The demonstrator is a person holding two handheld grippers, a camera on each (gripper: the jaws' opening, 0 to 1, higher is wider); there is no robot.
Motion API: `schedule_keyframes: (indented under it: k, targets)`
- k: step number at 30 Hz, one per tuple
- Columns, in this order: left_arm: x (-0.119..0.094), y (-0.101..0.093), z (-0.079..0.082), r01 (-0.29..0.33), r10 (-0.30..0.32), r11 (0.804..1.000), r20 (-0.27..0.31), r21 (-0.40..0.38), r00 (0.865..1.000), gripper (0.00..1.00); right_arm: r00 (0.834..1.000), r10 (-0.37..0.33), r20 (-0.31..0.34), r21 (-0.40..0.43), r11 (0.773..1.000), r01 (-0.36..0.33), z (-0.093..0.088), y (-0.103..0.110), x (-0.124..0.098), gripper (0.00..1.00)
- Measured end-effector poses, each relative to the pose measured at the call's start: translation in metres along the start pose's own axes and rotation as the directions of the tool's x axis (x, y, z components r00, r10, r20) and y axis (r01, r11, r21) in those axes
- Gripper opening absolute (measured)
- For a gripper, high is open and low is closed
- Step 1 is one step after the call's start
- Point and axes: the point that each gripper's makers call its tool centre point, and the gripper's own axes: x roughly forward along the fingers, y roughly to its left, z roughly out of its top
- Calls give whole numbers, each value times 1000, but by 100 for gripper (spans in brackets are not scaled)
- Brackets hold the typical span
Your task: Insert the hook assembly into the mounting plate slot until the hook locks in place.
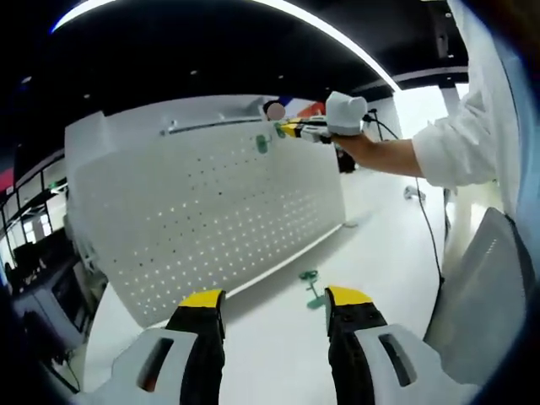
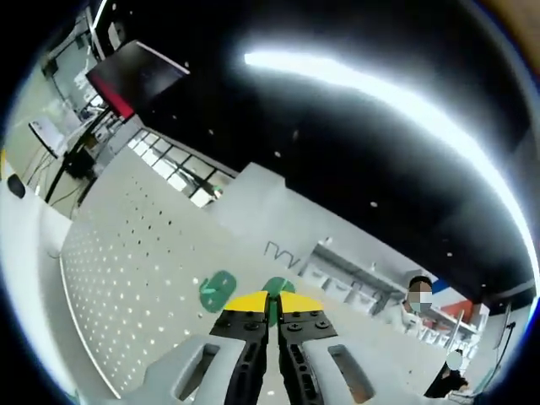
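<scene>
At the pegboard (image 2: 126,278), right fingers (image 2: 245,304) pinching green hook (image 2: 277,287), left fingers (image 1: 201,301) apart.

One white pegboard (image 1: 211,211), two green hooks — one on it (image 1: 262,143), one on the table (image 1: 314,287)

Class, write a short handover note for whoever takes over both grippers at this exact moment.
Left gripper: open, empty, low over the white table.
Right gripper: shut on a green hook, held at the top of the pegboard.
A second green hook is already on the board beside it; a third green hook lies on the table.
Left: seat the held hook until it locks.
</scene>
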Motion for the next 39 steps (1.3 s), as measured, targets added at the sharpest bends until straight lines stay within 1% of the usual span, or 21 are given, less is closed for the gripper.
schedule_keyframes:
  k: [8,12,31,36,39]
  targets:
    - [1,1,-2,0,-1,1000,-11,-6,1000,49,1000,-8,-1,-3,1000,8,-5,0,2,0]
    - [1,1,-3,0,0,1000,-13,-6,1000,48,1000,0,0,2,1000,0,-7,3,3,0]
    - [2,4,-5,1,-1,1000,-21,-8,1000,48,1000,-6,-18,3,1000,6,-17,4,4,0]
    - [3,4,-5,2,-3,1000,-22,-8,1000,47,1000,-14,-16,11,1000,14,-17,4,4,0]
    - [3,5,-6,3,-3,1000,-22,-10,1000,47,1000,-23,-21,30,999,24,-19,5,4,0]
